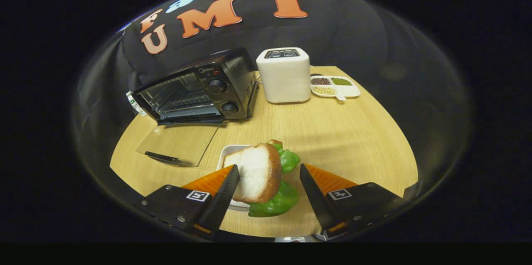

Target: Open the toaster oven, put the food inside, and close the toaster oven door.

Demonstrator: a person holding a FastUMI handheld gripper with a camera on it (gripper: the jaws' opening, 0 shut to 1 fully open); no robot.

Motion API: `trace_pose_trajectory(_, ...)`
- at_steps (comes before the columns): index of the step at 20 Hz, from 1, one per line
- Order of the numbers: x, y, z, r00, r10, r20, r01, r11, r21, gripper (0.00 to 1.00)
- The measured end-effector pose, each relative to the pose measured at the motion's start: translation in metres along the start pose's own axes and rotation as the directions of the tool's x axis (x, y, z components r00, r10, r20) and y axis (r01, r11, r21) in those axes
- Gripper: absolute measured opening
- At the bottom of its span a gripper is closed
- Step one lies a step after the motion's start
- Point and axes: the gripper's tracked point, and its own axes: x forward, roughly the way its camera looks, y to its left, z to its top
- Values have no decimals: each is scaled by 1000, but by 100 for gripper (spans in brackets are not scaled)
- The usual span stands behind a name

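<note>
**Inspector:** Gripper view. The toaster oven (199,90) stood at the far left corner of the round table (332,140), its glass door (178,144) folded down flat onto the tabletop. The food, a sandwich (262,175) of bread, green leaf and a brown filling, stood on edge over a white plate (227,153) near the table's near edge.

**Clerk:** And the gripper?

**Inspector:** The gripper (269,180) was wide open. Its left finger lay against the bread face or just beside it; I could not tell which. Its right finger stood clear of the leaf. Nothing was clamped.

**Clerk:** Handling?

**Inspector:** In my judgement light, soft and layered, so liable to slide apart. It should be taken across both outer faces, at mid-height, with gentle pressure.

**Clerk:** Other items?

**Inspector:** A white toaster (284,74) and a divided dish (334,86) at the far edge.
</note>
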Motion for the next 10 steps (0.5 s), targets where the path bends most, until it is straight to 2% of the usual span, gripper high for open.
trace_pose_trajectory(4, 14, 14, -4, 995, 71, -68, -65, 994, 89, 88)
trace_pose_trajectory(6, 14, 19, -4, 992, 84, -89, -72, 988, 136, 63)
trace_pose_trajectory(7, 10, 24, -2, 990, 107, -90, -91, 981, 169, 54)
trace_pose_trajectory(10, -1, 32, 16, 990, 138, -41, -121, 952, 281, 37)
